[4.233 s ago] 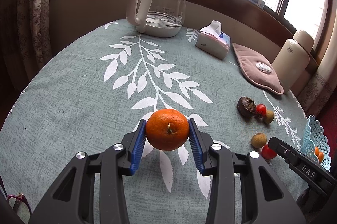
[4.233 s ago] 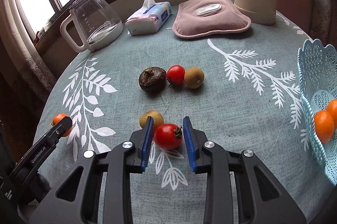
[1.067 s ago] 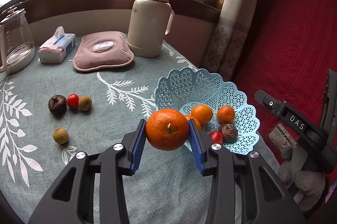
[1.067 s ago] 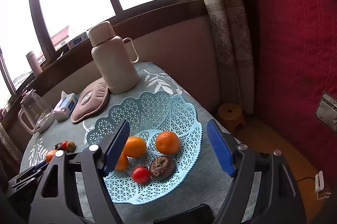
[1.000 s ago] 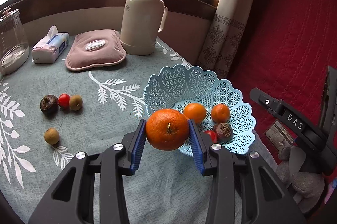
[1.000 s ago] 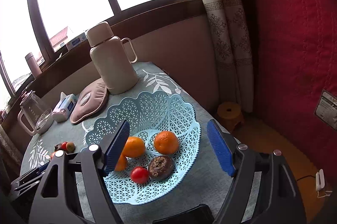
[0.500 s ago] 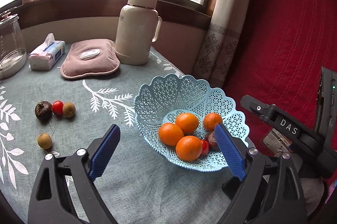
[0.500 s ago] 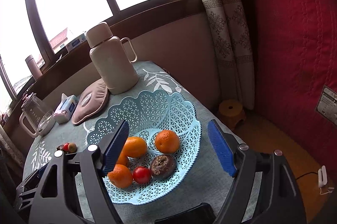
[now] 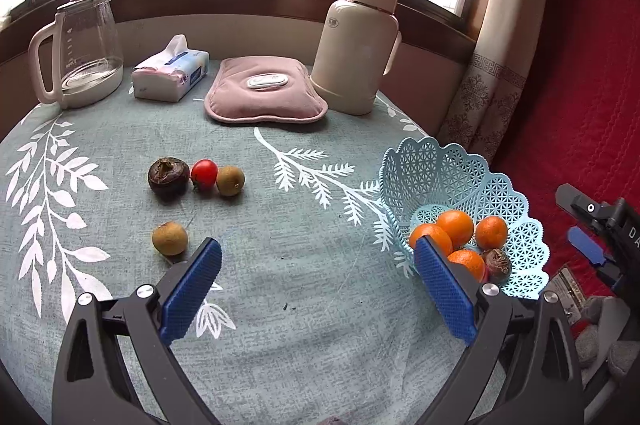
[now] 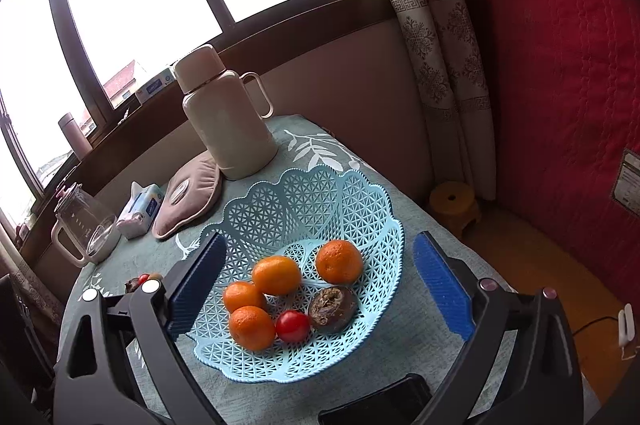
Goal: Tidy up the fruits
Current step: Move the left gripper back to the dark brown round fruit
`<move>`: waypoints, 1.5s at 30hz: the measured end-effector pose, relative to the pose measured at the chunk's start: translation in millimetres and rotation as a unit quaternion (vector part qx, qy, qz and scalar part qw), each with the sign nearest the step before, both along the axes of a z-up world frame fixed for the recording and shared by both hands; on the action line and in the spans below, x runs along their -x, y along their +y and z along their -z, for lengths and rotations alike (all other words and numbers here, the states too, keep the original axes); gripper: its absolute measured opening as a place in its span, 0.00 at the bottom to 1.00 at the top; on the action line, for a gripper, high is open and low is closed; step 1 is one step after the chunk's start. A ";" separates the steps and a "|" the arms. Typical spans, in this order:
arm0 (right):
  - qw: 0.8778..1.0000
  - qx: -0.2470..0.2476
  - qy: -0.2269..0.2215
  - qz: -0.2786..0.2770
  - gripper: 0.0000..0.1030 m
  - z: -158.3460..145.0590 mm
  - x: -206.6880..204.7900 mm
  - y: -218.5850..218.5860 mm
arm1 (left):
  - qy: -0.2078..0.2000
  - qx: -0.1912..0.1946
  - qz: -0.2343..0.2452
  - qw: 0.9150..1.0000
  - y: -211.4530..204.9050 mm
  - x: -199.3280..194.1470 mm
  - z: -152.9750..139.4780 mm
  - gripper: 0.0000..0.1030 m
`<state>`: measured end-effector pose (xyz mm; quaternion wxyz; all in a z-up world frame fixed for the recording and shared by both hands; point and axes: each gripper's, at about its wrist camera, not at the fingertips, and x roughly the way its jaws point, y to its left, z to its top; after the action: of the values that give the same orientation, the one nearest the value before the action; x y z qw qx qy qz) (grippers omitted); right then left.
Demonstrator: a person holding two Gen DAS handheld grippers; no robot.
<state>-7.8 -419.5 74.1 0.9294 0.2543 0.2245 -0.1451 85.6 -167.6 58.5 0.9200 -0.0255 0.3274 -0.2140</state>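
Note:
The light-blue lattice basket holds several oranges, a red tomato and a dark wrinkled fruit. My right gripper hovers over it, jaws opening, nothing between them. In the left wrist view the basket sits at the right. My left gripper is over the tablecloth beside it, jaws opening and empty. On the cloth lie a dark fruit, a tomato and two brownish round fruits.
At the back stand a glass kettle, a tissue pack, a pink heating pad and a cream thermos. A red quilted surface rises at the right; a yellow stool stands on the floor below.
The left gripper let go of its orange, which now lies in the basket, opened wide and swung left over the table. The right gripper's jaws spread wider while it stayed above the basket.

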 end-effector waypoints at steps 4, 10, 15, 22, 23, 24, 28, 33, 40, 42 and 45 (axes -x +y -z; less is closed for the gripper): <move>1.000 0.002 -0.001 -0.009 0.93 -1.1 -0.9 5.3 | -0.003 -0.002 -0.008 1.000 8.9 -0.4 0.9 0.93; 1.000 0.004 -0.002 -0.017 0.93 -2.0 -0.9 10.0 | 0.002 0.004 -0.038 0.999 34.9 -5.9 1.1 0.93; 1.000 0.005 0.000 -0.022 0.93 -1.3 -1.5 13.3 | 0.003 0.005 -0.065 0.998 58.5 -12.0 0.0 0.93; 1.000 0.006 0.003 -0.030 0.93 0.3 -3.8 19.0 | 0.008 0.006 -0.102 0.995 88.4 -21.8 0.4 0.93; 1.000 0.007 0.003 -0.031 0.93 0.5 -3.7 19.7 | 0.009 0.007 -0.106 0.994 91.8 -23.2 0.6 0.93; 0.999 0.008 0.003 -0.032 0.93 0.7 -3.7 20.4 | 0.011 0.007 -0.110 0.994 94.9 -24.9 1.0 0.93; 0.999 0.009 0.006 -0.037 0.93 1.7 -5.1 23.6 | 0.016 0.006 -0.119 0.993 102.3 -30.3 2.5 0.93; 0.999 0.012 0.006 -0.042 0.93 1.6 -5.7 25.8 | 0.017 0.000 -0.126 0.992 106.7 -40.1 3.5 0.93; 0.999 0.012 0.006 -0.045 0.93 1.8 -6.2 26.8 | 0.023 -0.022 -0.140 0.990 110.1 -65.9 6.8 0.93; 0.999 0.013 0.006 -0.046 0.93 1.6 -7.3 27.4 | 0.026 -0.031 -0.138 0.990 108.5 -73.9 9.0 0.93; 0.999 0.018 0.006 -0.049 0.93 1.4 -7.4 29.1 | 0.031 -0.048 -0.133 0.989 104.4 -86.4 12.9 0.93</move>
<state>-0.4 -390.4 72.7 0.9384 0.2254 0.2399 -0.1048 171.9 -63.2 45.6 0.9297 -0.0316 0.3596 -0.0731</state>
